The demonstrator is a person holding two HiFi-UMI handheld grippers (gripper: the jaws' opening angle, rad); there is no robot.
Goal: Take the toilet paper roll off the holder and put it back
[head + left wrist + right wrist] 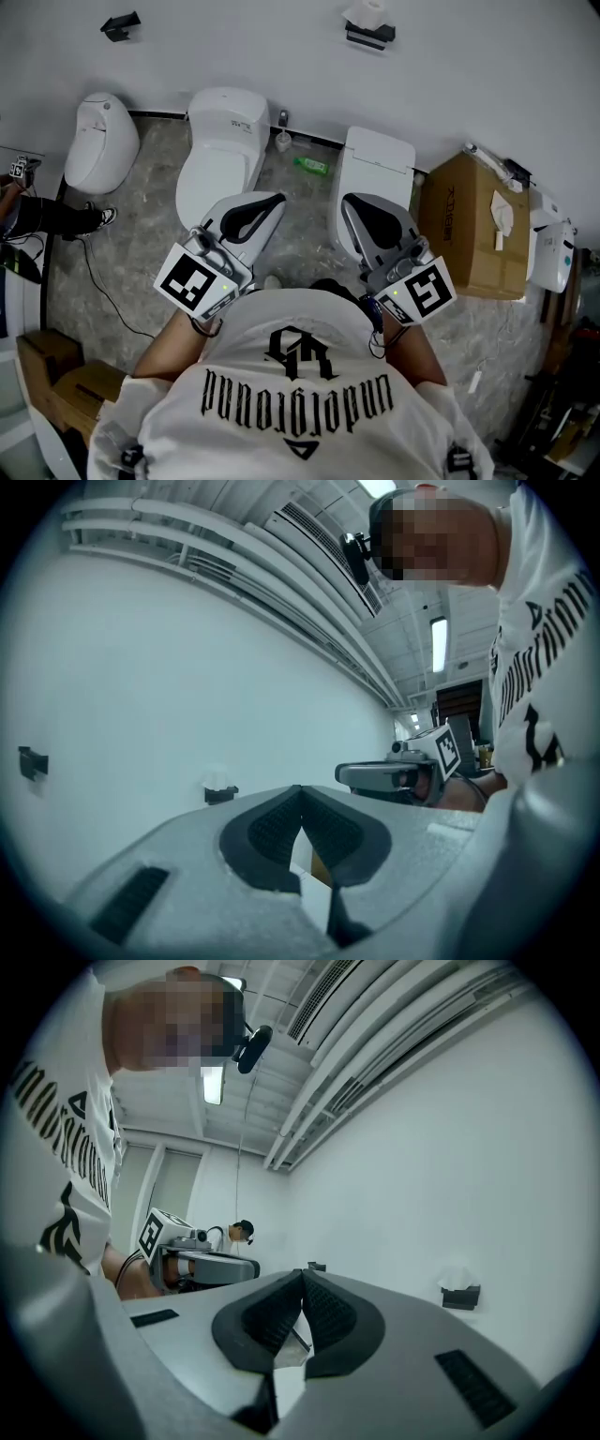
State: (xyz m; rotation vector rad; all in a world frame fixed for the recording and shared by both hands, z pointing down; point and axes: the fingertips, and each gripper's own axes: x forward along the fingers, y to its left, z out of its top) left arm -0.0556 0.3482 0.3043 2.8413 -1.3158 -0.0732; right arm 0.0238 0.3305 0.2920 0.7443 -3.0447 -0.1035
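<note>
- On plain white wall (234, 47) ahead, well apart from both grippers: white toilet paper roll (367, 13) seated on black wall-mounted holder (370, 36).
- Clenched, tips meeting, nothing between: left grey two-jaw gripper (270, 202).
- Likewise clenched and empty, just beside it: right grey two-jaw gripper (352, 206).

Wall (281, 56) is seen plain white. Toilet paper roll (367, 13) is white, carried on a black holder (371, 36); a second holder (120, 25) is black too. Two toilets (225, 141) (378, 169) and urinal (101, 141) are noted white. Floor (141, 244) is grey, marbled and mottled. Bottle (311, 166) is green. Cardboard box (473, 225) is brown with dark print. Left gripper (278, 198) and right gripper (345, 201) are light grey, pads (272, 832) black and finely ribbed. Marker cubes (195, 283) are patterned in black-and-white squares. Shirt (291, 403) is white, lettered black.
</note>
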